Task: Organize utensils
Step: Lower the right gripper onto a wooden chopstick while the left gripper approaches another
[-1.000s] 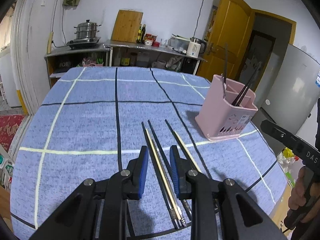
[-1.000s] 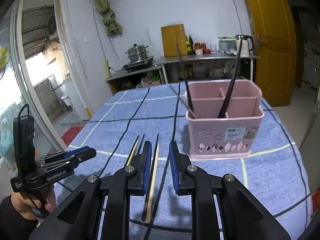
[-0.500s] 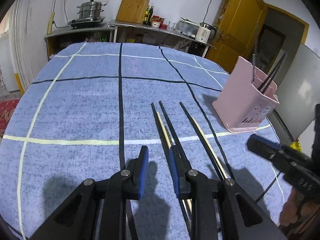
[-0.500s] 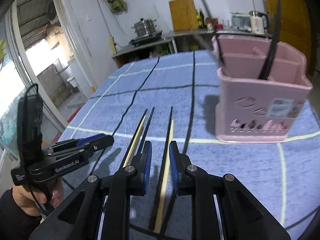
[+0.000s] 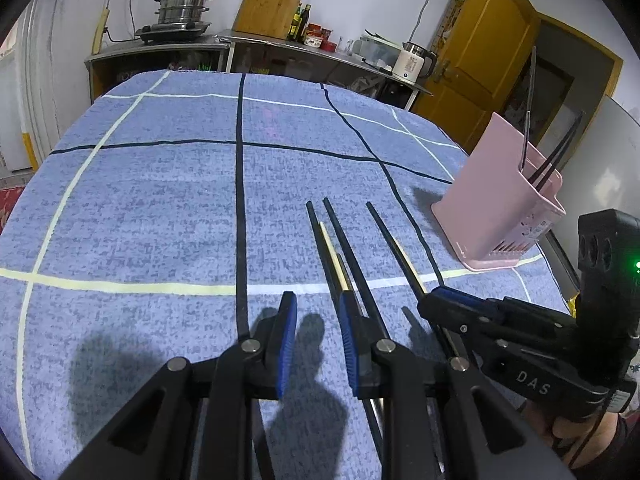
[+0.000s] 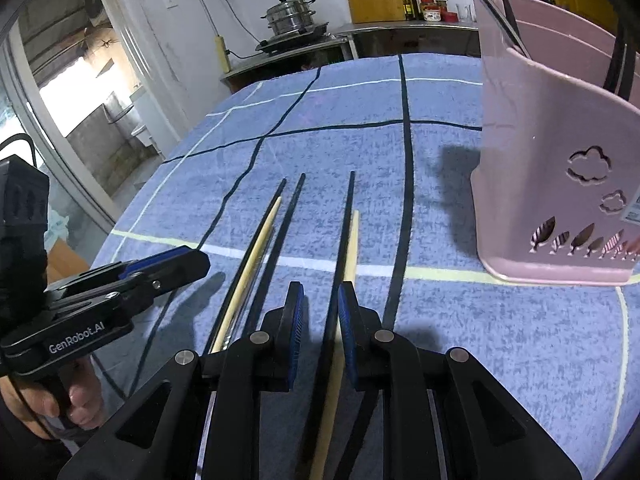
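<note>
Several chopsticks lie side by side on the blue checked cloth (image 5: 160,208). A left group has black sticks (image 5: 340,232) and a pale one (image 5: 329,246); a right pair is one black stick (image 6: 349,208) and one pale stick (image 6: 353,240). My left gripper (image 5: 317,312) is open low over the cloth, its right finger over the left group, nothing between the jaws. My right gripper (image 6: 320,300) is open, and the right pair runs under the gap near its right finger. The pink holder (image 6: 560,152) stands to the right with black chopsticks in it.
The pink holder (image 5: 496,208) stands near the table's right edge. The right gripper (image 5: 440,300) sits close beside my left one, and the left gripper (image 6: 188,260) shows in the right wrist view. A hand (image 6: 76,400) holds its grip. Kitchen counters stand beyond the table.
Both grippers have come down and forward toward the chopsticks. The right one now straddles the right pair and has come close beside the left one. Jaw gaps look unchanged.
</note>
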A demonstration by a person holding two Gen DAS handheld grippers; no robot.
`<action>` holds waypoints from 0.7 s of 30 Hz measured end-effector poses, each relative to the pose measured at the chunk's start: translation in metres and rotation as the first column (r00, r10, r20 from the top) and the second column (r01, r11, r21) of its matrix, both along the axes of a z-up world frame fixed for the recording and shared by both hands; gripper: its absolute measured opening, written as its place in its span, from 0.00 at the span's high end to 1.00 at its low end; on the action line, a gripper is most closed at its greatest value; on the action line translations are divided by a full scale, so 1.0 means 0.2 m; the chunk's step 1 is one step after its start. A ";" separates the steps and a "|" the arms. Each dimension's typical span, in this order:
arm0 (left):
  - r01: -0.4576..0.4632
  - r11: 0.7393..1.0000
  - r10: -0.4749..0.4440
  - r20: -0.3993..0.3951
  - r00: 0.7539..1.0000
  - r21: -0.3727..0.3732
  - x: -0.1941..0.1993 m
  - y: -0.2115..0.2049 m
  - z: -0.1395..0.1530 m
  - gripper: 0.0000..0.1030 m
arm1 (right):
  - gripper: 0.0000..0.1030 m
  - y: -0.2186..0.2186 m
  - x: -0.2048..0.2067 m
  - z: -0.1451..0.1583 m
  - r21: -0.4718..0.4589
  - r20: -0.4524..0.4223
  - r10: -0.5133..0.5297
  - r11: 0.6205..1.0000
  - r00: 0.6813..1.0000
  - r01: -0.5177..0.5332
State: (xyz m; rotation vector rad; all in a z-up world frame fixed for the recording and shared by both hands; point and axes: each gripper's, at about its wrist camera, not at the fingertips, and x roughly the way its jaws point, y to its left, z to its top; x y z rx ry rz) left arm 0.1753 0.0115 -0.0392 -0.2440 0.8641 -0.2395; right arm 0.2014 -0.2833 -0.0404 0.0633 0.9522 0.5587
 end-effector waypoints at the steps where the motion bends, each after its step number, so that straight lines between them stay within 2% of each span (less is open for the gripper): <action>1: 0.000 1.000 0.000 -0.001 1.000 -0.001 0.01 0.00 0.00 0.78 | 0.82 0.00 0.01 0.00 -0.008 0.001 -0.002 1.000 1.000 0.002; 11: -0.009 1.000 0.009 -0.007 1.000 -0.011 0.01 0.02 0.00 0.78 | 0.82 0.05 0.00 0.03 -0.006 0.025 0.023 1.000 0.999 -0.023; 21: 0.001 1.000 -0.001 -0.022 1.000 -0.015 0.03 0.01 -0.01 0.78 | 0.82 0.04 0.05 -0.01 -0.044 -0.006 0.001 0.999 1.000 -0.001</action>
